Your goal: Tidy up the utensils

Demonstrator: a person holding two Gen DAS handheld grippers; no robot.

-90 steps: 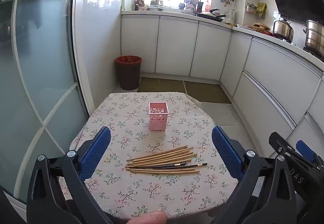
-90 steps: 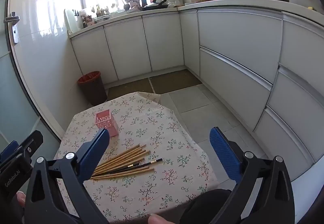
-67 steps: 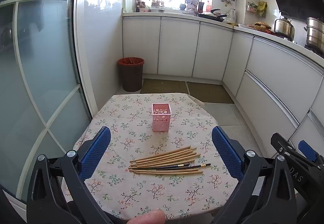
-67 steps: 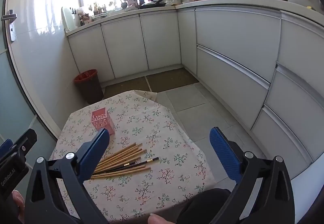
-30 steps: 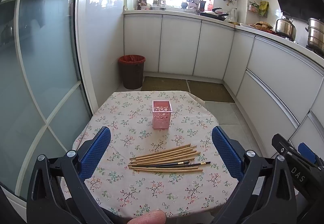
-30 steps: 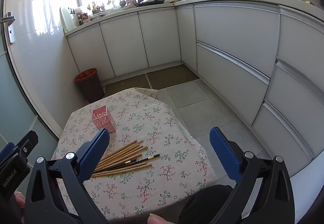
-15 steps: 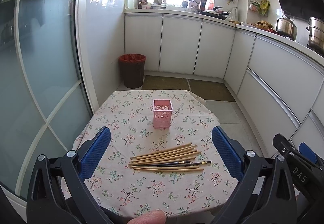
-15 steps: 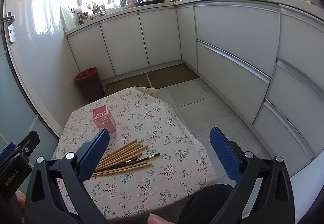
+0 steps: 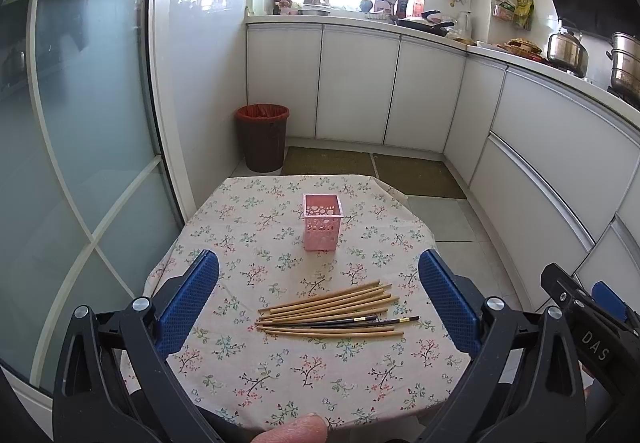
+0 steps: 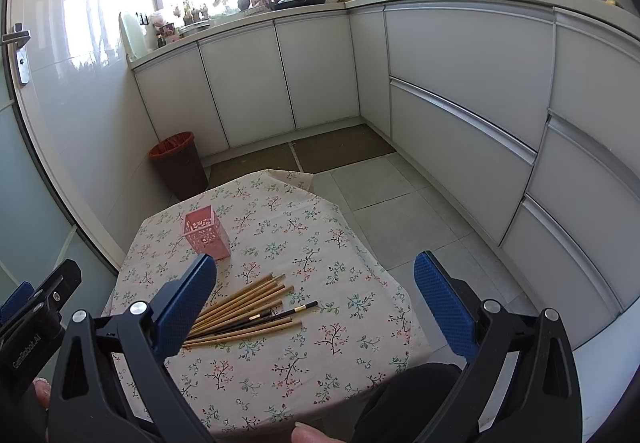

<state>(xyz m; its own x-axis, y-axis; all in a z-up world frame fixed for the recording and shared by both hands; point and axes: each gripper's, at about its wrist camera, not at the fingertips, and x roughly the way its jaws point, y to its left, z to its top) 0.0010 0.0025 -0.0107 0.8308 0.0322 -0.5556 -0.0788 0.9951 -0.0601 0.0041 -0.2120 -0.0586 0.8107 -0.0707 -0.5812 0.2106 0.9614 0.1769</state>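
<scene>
Left wrist view: chopsticks (image 9: 332, 309) lie in a loose bundle on the floral tabletop (image 9: 240, 359), well short of the upright pink holder (image 9: 322, 222). Both the left hand-held gripper (image 9: 318, 295) and right hand-held gripper (image 10: 316, 299) hover spread wide, empty

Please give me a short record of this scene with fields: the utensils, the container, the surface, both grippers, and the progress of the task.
utensils: chopsticks, a loose pile lying flat, mostly wooden, at least two dark
container: pink holder, upright, empty, apart from the pile on its far side
surface: table with floral cloth
left gripper: jaws wide open, holding nothing, above the table
right gripper: jaws wide open, holding nothing
progress: no chopstick in the holder yet
</scene>
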